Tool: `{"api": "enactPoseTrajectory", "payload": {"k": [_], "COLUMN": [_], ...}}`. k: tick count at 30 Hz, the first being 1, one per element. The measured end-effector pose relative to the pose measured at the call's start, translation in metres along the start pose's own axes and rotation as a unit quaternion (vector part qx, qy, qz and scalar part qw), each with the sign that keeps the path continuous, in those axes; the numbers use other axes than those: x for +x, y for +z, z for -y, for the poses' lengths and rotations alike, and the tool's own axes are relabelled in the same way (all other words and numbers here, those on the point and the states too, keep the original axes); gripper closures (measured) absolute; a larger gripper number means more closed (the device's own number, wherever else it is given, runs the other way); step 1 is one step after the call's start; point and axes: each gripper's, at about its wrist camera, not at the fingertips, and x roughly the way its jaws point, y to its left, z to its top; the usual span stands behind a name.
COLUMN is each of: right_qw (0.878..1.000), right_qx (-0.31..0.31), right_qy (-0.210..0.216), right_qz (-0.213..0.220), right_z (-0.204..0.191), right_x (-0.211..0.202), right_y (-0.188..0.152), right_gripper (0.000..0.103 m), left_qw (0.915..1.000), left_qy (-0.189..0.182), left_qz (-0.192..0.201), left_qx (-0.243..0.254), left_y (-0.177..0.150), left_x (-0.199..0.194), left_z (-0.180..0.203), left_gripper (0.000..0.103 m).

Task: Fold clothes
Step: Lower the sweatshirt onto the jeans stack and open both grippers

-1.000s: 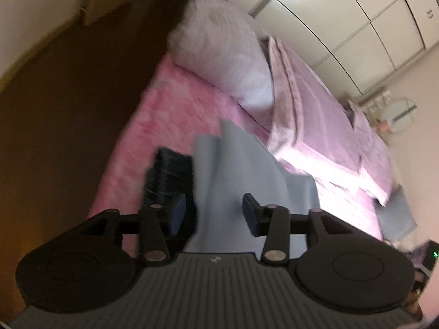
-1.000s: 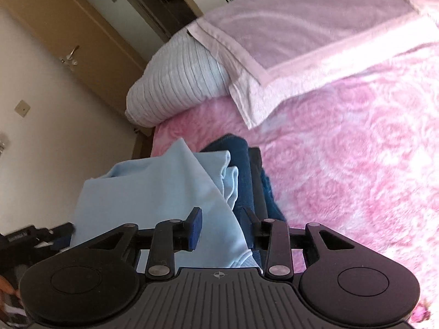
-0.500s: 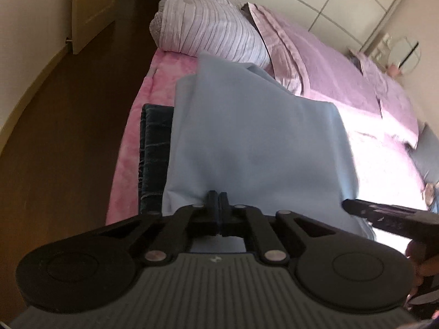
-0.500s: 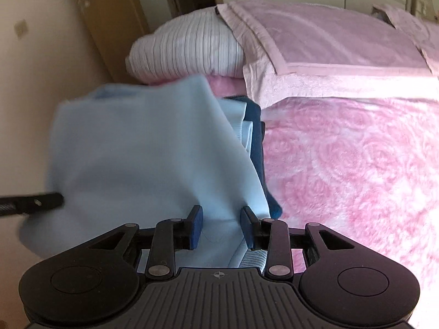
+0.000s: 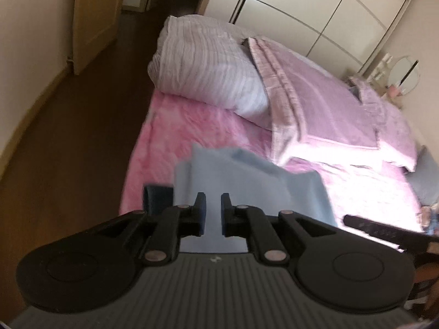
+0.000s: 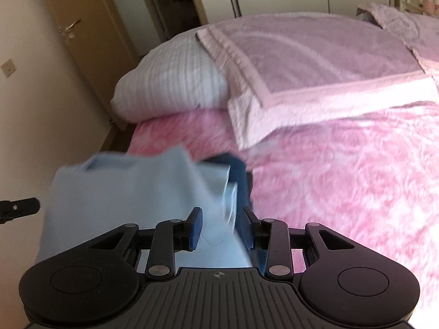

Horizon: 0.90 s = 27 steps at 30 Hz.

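On the pink bed (image 5: 178,131), we see the left gripper (image 5: 211,200) angled down over a pale blue cloth (image 5: 247,175). Its jaws are opening, with only a narrow slot between them. The cloth shows through that slot, but the pads do not press on it. In this view the cloth spreads from the jaws toward 12 and 2 o'clock, rumpled and blurred. A folded navy garment (image 5: 157,194) peeks out at its 9 o'clock edge, near the side of the bed above the dark floor (image 5: 68,137).

From the right gripper (image 6: 222,213) we look along jaws standing about half open. The cloth (image 6: 131,192) fills the gap between them and billows out toward 10 o'clock. We cannot tell whether the pads grip it. The navy garment (image 6: 237,170) lies just beside the cloth at 1 o'clock from the jaws, partly under it, on the bed (image 6: 343,178).

Farther up the bed, at 12 o'clock in both views, a striped white pillow (image 5: 205,68) (image 6: 170,87) sits beside a folded lilac blanket (image 5: 329,104) (image 6: 315,54). The blanket's edge overlaps the pillow. A wooden door (image 6: 82,41) stands at 10 o'clock in the right view. White wardrobe doors (image 5: 315,13) fill the wall beyond the bed.
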Motion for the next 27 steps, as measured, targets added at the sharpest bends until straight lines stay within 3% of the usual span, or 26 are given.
{"api": "enactPoseTrajectory", "payload": {"k": [5,9,13,17,21,24,27], "right_qw": [0.999,0.998,0.999,1.0,0.999,0.999,0.997], "right_qx": [0.026,0.053,0.001,0.02,0.031,0.012,-0.016], "right_qy": [0.029,0.027,0.02,0.022,0.04,0.05,0.068], "right_qz": [0.009,-0.032,-0.031,0.0,0.006,-0.008,-0.025], "right_z": [0.001,0.003,-0.008,0.002,0.013,0.007,-0.008], "right_x": [0.03,0.066,0.068,0.034,-0.017,-0.05,-0.069], "right_y": [0.022,0.016,0.017,0.016,-0.005,-0.03,-0.054], "right_gripper": [0.068,0.068,0.068,0.068,0.068,0.068,0.068], "left_qw": [0.9982,0.9961,0.9962,0.998,0.9991,0.9999,0.9994], "left_qy": [0.034,0.062,0.065,0.056,0.035,0.011,0.02], "left_qz": [-0.003,-0.018,-0.009,0.01,0.017,-0.007,-0.024], "left_qx": [0.049,0.06,0.057,0.028,-0.014,-0.008,0.014], "left_y": [0.019,0.006,0.0,-0.001,-0.02,-0.047,-0.068], "left_x": [0.036,0.068,0.074,0.051,0.0,-0.035,-0.039], "left_z": [0.014,0.001,-0.007,-0.013,-0.018,-0.01,-0.003], "left_gripper": [0.097,0.092,0.091,0.092,0.094,0.094,0.094]}}
